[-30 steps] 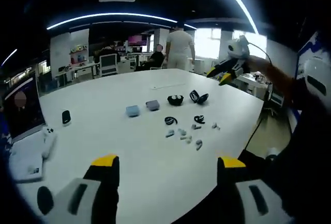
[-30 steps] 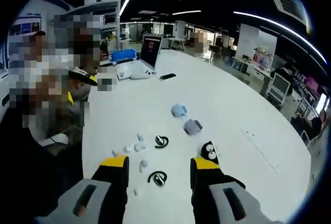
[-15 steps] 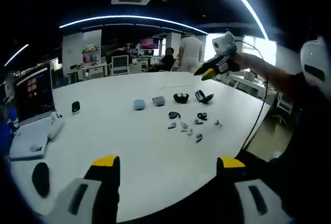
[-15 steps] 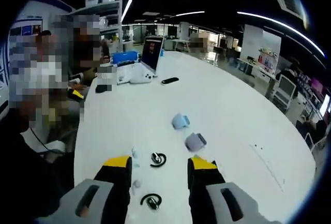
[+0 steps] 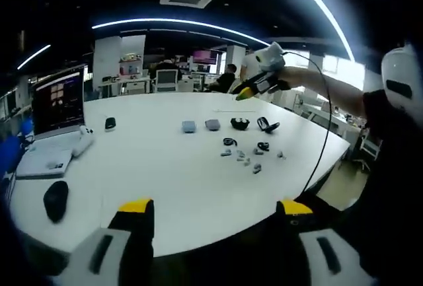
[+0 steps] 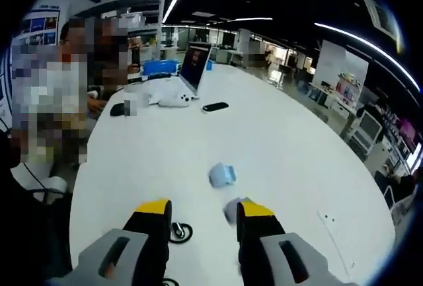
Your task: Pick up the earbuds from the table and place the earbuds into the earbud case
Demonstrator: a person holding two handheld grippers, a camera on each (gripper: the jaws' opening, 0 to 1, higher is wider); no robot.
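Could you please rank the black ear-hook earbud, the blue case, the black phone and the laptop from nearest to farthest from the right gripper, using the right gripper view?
1. Black ear-hook earbud, between the right gripper's jaws.
2. Blue case, just ahead.
3. Black phone, mid-table.
4. Laptop, far end.

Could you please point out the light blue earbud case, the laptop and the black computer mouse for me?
Light blue earbud case [image 6: 222,175], right gripper view, centre of its top.
Laptop [image 5: 58,101], left gripper view, middle of its lit screen.
Black computer mouse [image 5: 55,200], left gripper view, middle of its back.
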